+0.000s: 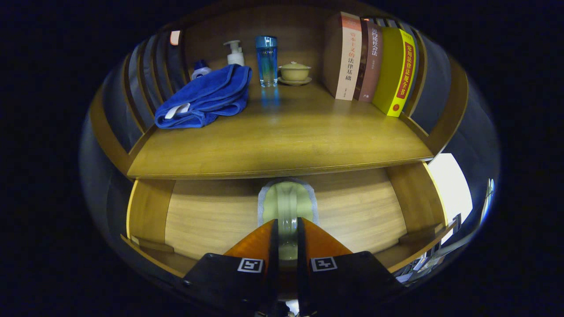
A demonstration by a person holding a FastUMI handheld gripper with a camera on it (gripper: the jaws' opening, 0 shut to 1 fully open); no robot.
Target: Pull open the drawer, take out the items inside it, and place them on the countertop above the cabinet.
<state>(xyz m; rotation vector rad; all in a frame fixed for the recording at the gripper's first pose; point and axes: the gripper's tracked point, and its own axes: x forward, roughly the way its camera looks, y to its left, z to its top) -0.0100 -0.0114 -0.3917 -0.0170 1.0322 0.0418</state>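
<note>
The wooden drawer (211, 215) is pulled open below the countertop (282, 141). A pale green packet (287, 200) with a grey-white rim sits over the drawer's floor. Its near end runs between my fingers. My gripper (287, 223) is shut on that end, one finger (273, 246) against its left side and the other against its right. Whether the packet rests on the drawer floor or hangs just above it, I cannot tell.
On the countertop lie a folded blue towel (205, 97), a white pump bottle (235, 53), a blue glass bottle (266, 60) and a yellow lidded bowl (294, 72) on a saucer. Three books (368, 61) stand at its right. The front middle of the countertop is bare wood.
</note>
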